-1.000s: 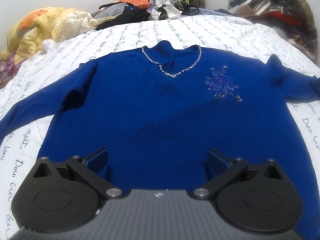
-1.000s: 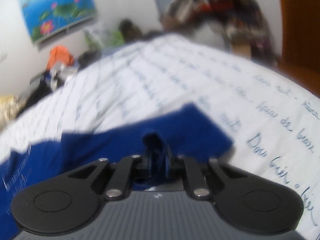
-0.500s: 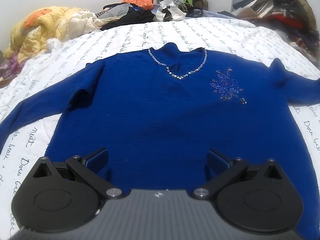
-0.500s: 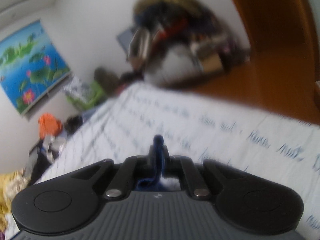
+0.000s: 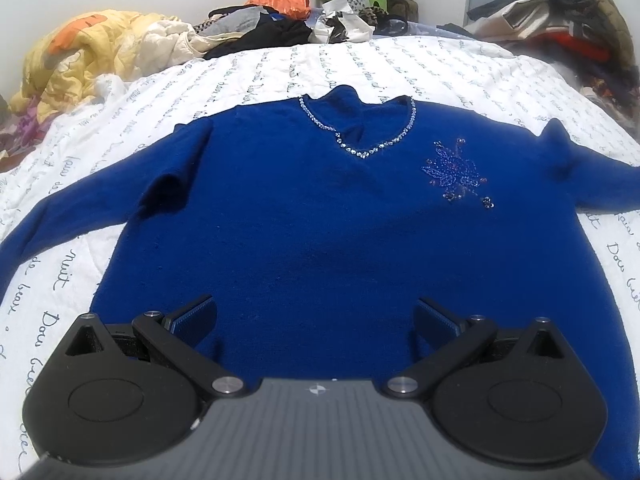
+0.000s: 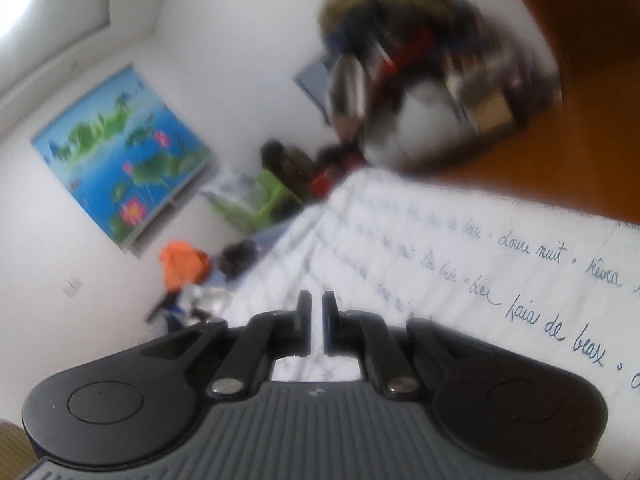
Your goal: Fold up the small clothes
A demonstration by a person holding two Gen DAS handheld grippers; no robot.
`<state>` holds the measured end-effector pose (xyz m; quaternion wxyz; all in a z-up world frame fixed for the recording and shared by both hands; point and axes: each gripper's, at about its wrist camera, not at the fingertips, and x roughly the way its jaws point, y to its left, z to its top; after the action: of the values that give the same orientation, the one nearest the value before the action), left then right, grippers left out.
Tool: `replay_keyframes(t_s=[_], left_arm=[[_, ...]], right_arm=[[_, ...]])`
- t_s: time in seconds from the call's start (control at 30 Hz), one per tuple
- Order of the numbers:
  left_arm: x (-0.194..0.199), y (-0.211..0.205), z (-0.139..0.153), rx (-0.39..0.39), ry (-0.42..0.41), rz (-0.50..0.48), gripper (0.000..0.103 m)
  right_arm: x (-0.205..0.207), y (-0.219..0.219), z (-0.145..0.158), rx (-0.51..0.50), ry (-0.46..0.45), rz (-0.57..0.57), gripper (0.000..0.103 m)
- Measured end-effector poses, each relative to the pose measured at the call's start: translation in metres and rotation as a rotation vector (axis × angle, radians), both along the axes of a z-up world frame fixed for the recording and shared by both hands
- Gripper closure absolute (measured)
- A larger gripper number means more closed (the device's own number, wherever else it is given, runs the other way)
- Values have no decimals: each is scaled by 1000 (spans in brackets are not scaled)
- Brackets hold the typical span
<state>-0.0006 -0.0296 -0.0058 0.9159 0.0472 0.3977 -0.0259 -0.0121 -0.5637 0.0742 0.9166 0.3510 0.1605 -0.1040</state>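
Note:
A royal blue sweater lies flat, front up, on the white bedspread, sleeves spread left and right. It has a beaded V neckline and a beaded flower on the chest. My left gripper is wide open and empty, hovering over the sweater's lower hem. My right gripper is tilted up over the bed, its fingers a narrow gap apart with nothing between them. The sweater is out of the right wrist view.
Piles of clothes and bags line the bed's far edge, with a yellow quilt at far left. A heap of clothes stands by the wall. A lotus picture hangs there.
My right gripper has let go of the blue sleeve it held, lifted and tilted away. My left gripper has drawn slightly back from the sweater and stays open.

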Motion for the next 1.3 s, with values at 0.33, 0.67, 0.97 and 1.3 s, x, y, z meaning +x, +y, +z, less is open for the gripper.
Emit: replay_keyframes(t_s=[0.33,0.67,0.97,1.3], left_arm=[[2,6,-1,-20,10,15,0],[-1,-2,-2,3,6,-7,0],[2,10,-2,-19,15,28,0],[-1,13,1,-15,0,28,0]], right_arm=[[-5,3,-86,-1,303,-115,16],[-12,11,-112,150,224,-111,23],[-15,-1,-104,152,180,-172,96],[-33,19,5,-57,-83,-208,97]])
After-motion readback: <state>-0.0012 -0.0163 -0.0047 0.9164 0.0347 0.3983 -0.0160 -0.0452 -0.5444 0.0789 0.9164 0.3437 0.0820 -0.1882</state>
